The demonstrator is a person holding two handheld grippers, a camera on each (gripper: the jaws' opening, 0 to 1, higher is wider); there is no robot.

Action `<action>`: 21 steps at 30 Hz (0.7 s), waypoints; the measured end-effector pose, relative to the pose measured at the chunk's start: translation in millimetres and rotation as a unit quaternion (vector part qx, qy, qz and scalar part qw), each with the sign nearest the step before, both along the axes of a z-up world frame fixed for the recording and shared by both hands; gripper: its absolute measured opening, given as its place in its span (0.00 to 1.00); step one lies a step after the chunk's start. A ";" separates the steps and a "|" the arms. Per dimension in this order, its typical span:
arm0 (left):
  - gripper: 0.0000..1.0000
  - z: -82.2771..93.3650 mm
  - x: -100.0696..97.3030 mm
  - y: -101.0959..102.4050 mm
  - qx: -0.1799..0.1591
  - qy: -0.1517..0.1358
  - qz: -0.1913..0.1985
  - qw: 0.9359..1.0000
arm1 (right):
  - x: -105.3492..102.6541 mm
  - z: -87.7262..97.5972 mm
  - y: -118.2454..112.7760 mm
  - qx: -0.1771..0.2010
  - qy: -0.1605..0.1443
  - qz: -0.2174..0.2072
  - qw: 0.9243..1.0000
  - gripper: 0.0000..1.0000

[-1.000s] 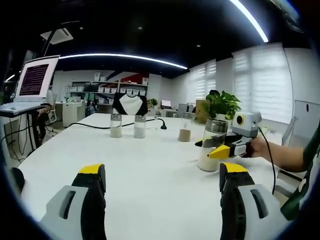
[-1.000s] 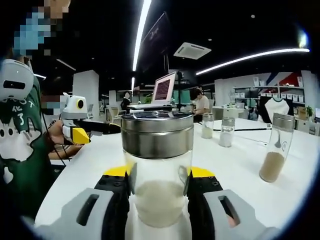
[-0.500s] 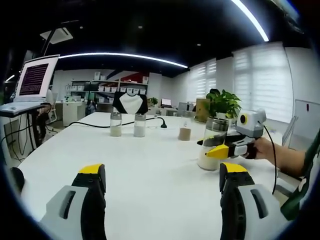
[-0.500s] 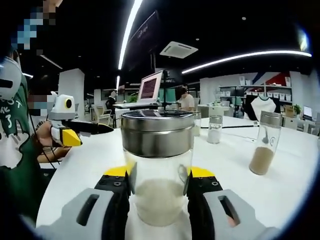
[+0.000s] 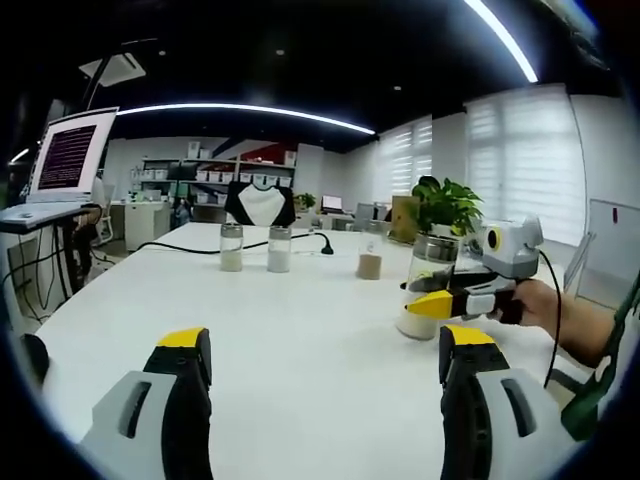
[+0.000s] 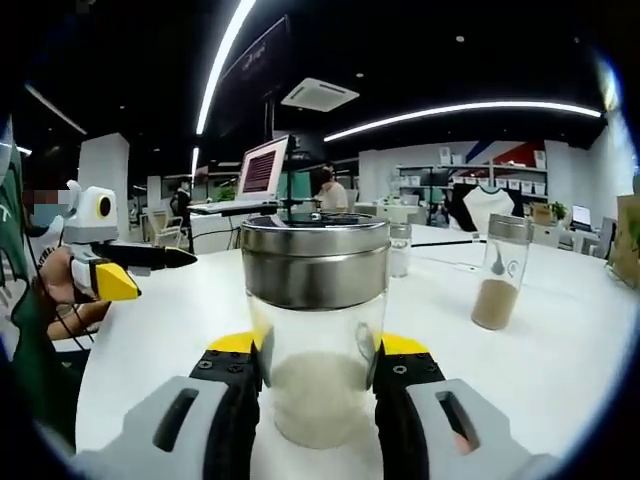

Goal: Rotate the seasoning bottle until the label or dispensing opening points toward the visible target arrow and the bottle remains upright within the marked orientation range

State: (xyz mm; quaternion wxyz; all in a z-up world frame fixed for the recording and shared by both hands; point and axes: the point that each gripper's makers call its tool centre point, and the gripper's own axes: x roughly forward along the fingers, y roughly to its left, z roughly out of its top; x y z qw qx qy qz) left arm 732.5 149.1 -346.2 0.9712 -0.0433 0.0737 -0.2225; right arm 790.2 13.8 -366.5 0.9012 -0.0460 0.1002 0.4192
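A glass seasoning bottle (image 6: 315,330) with a steel cap and white grains stands upright on the white table (image 6: 160,330). My right gripper (image 6: 315,365) is shut on the bottle's lower body, a yellow-tipped finger on each side. From the left gripper view the same bottle (image 5: 425,290) is at the right, held by the right gripper (image 5: 445,297) with a hand behind it. My left gripper (image 5: 320,350) hovers open over bare tabletop, nothing between its fingers. It also shows as the left gripper (image 6: 135,270) in the right gripper view. No label or arrow is visible.
Two small jars (image 5: 255,250) and a jar of brown powder (image 5: 370,262) stand farther back, with a black cable (image 5: 200,252) beside them. A laptop on a stand (image 5: 60,165) is at the left and a potted plant (image 5: 445,208) at the right.
The right gripper has swung with the bottle: the background in its view has slid left, and in the left gripper view its camera box has moved right. The left gripper has stayed put.
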 end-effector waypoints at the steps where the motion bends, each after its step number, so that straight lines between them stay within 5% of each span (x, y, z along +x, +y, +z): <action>1: 1.00 0.1 -0.1 0.3 0.000 0.000 0.000 1.000 | 0.1 -0.1 0.2 -0.002 -0.001 -0.003 1.000 0.42; 21: 1.00 1.2 -1.8 -2.7 -0.002 0.003 -0.006 1.000 | 1.8 -5.6 -8.1 -0.018 -0.004 -0.117 0.993 0.42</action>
